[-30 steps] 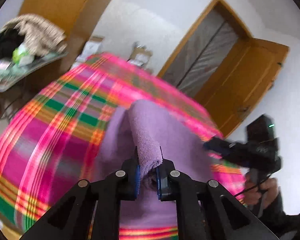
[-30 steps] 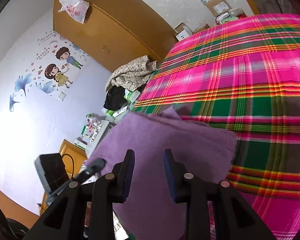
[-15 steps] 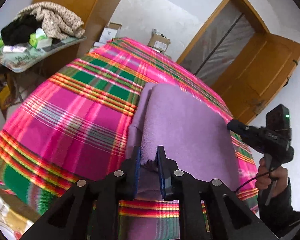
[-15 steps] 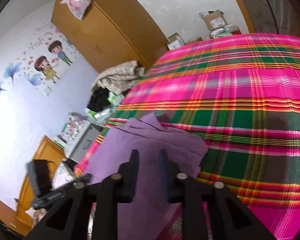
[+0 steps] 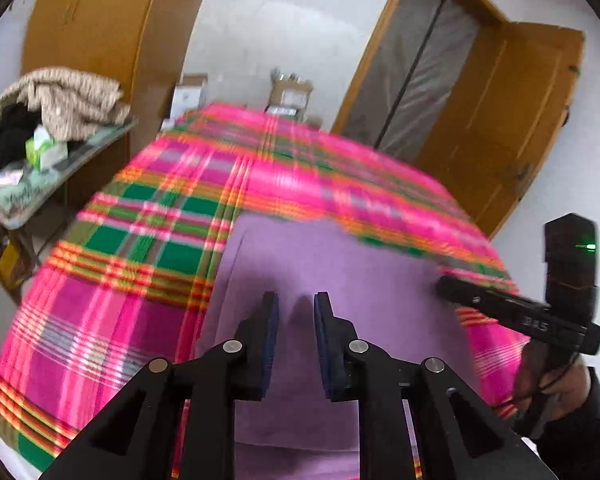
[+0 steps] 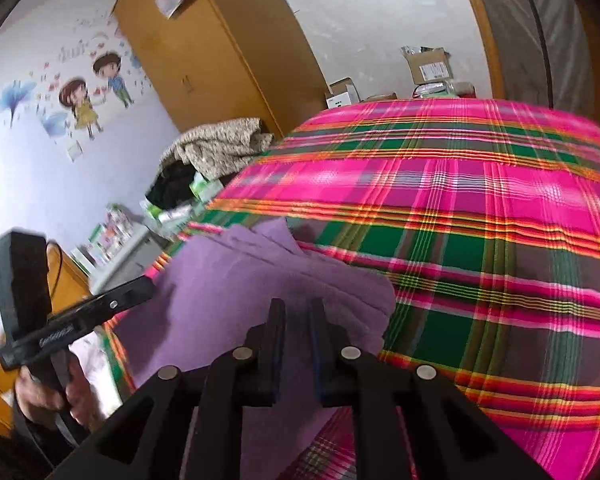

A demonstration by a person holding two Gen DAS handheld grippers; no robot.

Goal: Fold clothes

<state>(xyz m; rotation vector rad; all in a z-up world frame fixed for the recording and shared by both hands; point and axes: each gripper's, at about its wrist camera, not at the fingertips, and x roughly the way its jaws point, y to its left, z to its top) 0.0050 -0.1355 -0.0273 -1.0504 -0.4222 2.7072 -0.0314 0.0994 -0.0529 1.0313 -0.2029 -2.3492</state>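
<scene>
Looking along the left gripper (image 5: 296, 312), the jaws stand a little apart over the purple garment (image 5: 340, 280), having just been opening; no cloth is clamped between them. The garment lies flat on the pink-and-green plaid bedspread (image 5: 140, 248). At the right edge the right gripper (image 5: 444, 285) reaches in over the cloth, a green light on its camera box. Behind the bed are cardboard boxes (image 5: 290, 94), an open wooden door (image 5: 512, 120) and a side table (image 5: 64, 160) piled with clothes.

From the right wrist, the right gripper (image 6: 296, 312) has just been closing to a narrow gap over the garment's (image 6: 240, 280) bunched edge; whether it pinches cloth I cannot tell. The left gripper (image 6: 150, 284) points in from the left, held by a hand (image 6: 48, 392); its lettering is unreadable. A wardrobe (image 6: 220, 52), cartoon wall stickers (image 6: 88, 92) and labelled boxes (image 6: 428, 64) stand beyond the bedspread (image 6: 460, 208).
</scene>
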